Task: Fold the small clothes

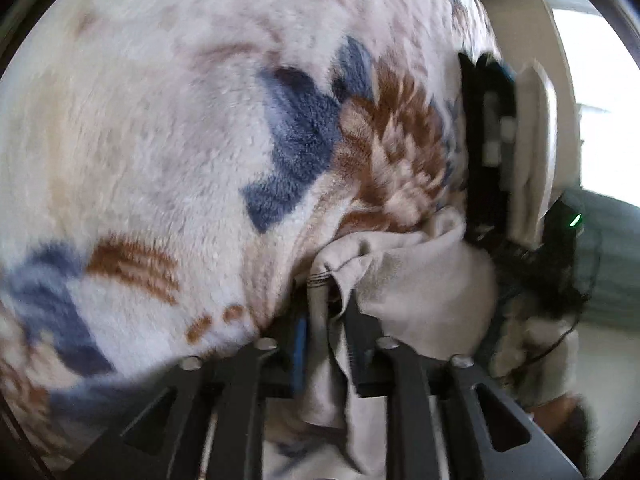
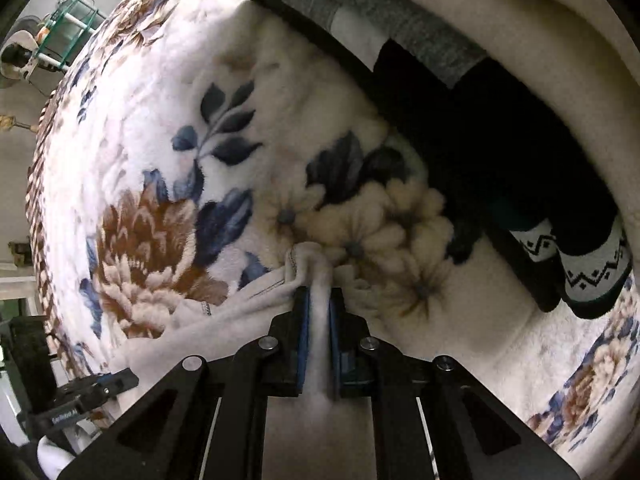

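Note:
A small white sock with thin dark stripes at its cuff is held between both grippers above a floral fleece blanket. My left gripper is shut on the sock's cuff end, and cloth hangs down between its fingers. My right gripper is shut on the other end of the white sock, which bunches just past its blue pads. The right gripper also shows at the right of the left wrist view, and the left gripper shows at the lower left of the right wrist view.
The blanket covers the bed. A row of folded socks lies at the upper right of the right wrist view: grey ones, black ones, and dark ones with white zigzag cuffs. A green wire rack stands at the far left.

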